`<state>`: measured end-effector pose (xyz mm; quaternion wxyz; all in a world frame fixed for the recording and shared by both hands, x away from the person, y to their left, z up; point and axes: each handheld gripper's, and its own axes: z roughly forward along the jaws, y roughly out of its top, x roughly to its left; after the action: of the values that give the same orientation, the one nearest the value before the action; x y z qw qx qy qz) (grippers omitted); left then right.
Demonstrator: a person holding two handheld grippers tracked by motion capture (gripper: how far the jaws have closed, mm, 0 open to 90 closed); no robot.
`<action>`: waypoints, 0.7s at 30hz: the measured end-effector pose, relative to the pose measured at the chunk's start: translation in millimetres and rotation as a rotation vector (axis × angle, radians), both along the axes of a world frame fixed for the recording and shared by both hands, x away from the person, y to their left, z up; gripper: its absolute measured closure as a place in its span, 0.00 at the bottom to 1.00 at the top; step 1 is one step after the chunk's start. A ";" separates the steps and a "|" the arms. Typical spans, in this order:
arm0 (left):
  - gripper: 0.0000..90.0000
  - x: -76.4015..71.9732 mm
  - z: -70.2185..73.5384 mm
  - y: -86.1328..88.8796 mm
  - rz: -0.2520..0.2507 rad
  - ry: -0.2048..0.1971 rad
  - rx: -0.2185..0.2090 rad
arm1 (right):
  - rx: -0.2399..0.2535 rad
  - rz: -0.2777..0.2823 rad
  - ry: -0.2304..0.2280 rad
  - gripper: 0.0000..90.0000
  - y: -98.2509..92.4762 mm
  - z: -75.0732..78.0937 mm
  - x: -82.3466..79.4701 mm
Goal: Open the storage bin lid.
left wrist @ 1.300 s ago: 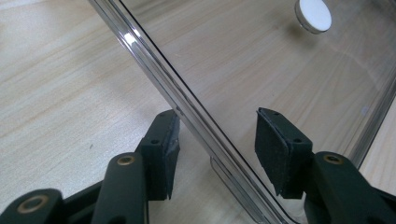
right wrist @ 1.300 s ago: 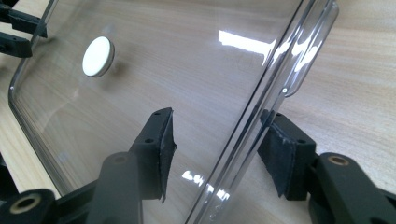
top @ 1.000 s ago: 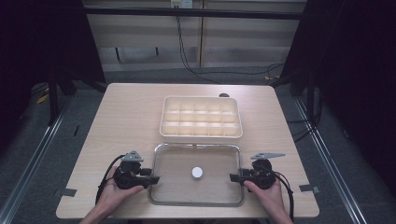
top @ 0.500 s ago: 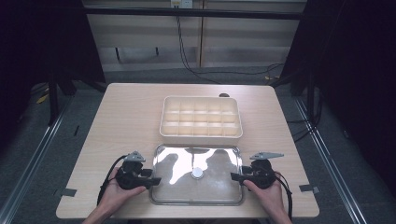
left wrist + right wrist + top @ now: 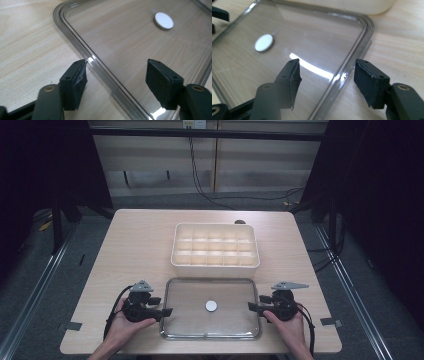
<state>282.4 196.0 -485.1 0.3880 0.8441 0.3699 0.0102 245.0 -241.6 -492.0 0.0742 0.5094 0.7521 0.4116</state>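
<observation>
While lying flat on the table (image 5: 125,245), the clear lid (image 5: 210,327) is running its long axis from one gripper across to the other, its white round knob (image 5: 211,306) facing up midway between them. The left gripper (image 5: 165,311) is straddling the lid's left rim, fingers (image 5: 75,82) spread and not pressing it, having just been opening. The right gripper (image 5: 251,307) is straddling the right rim likewise, fingers (image 5: 369,82) apart, also just opening. Beyond the fingertips, just past the lid's far edge, the cream compartment box (image 5: 215,251) is sitting with its cells looking empty.
</observation>
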 end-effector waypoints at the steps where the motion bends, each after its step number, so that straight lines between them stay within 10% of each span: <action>1: 0.34 -0.6 1.9 0.7 0.002 -0.009 -0.009 | 0.014 0.001 -0.007 0.41 -0.2 2.0 -1.0; 21: 0.27 -24.1 32.2 34.7 0.046 -0.170 -0.053 | 0.103 -0.012 -0.171 0.34 -16.2 31.0 -29.6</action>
<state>258.4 230.7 -452.8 0.4401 0.8208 0.3549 0.0810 215.4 -257.8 -461.0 0.1144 0.4802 0.7177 0.4911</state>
